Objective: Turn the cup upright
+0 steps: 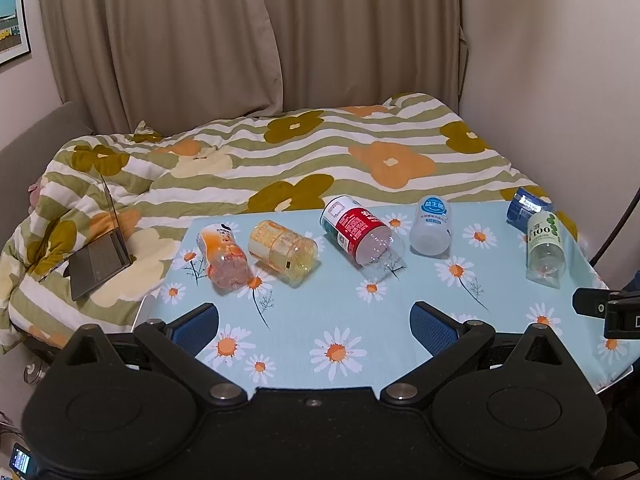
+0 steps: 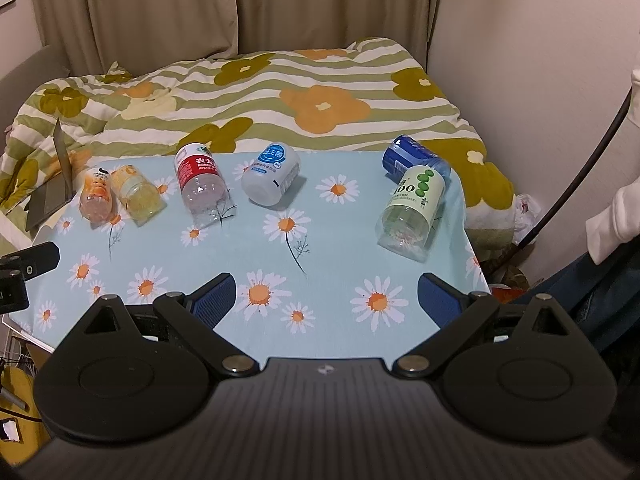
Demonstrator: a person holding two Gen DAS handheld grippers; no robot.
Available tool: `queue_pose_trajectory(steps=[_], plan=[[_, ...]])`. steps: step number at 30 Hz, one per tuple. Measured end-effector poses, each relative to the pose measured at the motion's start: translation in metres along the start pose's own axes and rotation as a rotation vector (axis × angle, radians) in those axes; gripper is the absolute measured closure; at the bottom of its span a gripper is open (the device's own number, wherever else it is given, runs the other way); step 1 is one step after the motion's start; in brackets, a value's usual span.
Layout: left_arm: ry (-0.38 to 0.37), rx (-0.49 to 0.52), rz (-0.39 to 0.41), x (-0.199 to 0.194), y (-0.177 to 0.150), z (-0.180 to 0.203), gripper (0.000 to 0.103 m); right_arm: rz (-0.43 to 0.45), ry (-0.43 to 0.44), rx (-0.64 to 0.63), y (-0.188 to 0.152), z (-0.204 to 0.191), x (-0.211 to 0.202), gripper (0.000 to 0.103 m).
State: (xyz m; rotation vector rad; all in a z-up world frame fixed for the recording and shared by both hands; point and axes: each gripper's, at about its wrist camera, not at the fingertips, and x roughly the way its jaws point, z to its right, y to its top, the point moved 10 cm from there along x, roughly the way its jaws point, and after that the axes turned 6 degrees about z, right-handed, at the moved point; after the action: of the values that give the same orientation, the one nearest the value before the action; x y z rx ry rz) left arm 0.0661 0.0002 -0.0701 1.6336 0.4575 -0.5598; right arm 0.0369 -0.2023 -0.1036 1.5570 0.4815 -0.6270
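Several cut-bottle cups lie on their sides on the daisy-print table (image 1: pixel 320 320) (image 2: pixel 320 248). From left: an orange-label cup (image 1: pixel 224 258) (image 2: pixel 95 196), a yellow cup (image 1: pixel 282 250) (image 2: pixel 136 194), a red-label cup (image 1: pixel 360 234) (image 2: pixel 200 186), a white cup with blue print (image 1: pixel 431 224) (image 2: pixel 270 178), a green-label cup (image 1: pixel 545 246) (image 2: pixel 412 208) and a blue cup (image 1: pixel 526 206) (image 2: pixel 412 158) behind it. My left gripper (image 1: pixel 314 322) is open near the table's front edge, nothing between its fingers. My right gripper (image 2: pixel 325 294) is open too, short of the green-label cup.
Behind the table a bed with a flowered striped quilt (image 1: pixel 320 152) fills the room. An open laptop (image 1: pixel 100 252) lies on the quilt at left. Curtains (image 1: pixel 240 32) hang at the back; a wall (image 1: pixel 560 80) stands at right. A person's white sleeve (image 2: pixel 616 208) is at far right.
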Motion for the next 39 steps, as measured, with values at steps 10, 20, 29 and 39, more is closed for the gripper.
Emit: queue_pose_trajectory(steps=[10,20,29,39], plan=[[0.002,-0.007,-0.006,-0.0011,-0.0016,0.0017,0.000,0.000,0.000,0.000,0.0016,-0.0017,-0.0021,0.000],[0.003,-0.011,-0.013,-0.0030,-0.0018,-0.0016,0.000,0.001,-0.001,-0.001,-0.0014,-0.0001,-0.0031,0.000],[0.004,-0.012,-0.013,-0.0030,-0.0013,-0.0018,0.000,0.002,-0.001,-0.001,-0.0013,0.0001,-0.0038,0.000],[0.007,-0.016,-0.010,-0.0049,-0.0013,-0.0032,0.000,0.004,-0.001,-0.002,-0.0010,-0.0002,-0.0055,0.000]])
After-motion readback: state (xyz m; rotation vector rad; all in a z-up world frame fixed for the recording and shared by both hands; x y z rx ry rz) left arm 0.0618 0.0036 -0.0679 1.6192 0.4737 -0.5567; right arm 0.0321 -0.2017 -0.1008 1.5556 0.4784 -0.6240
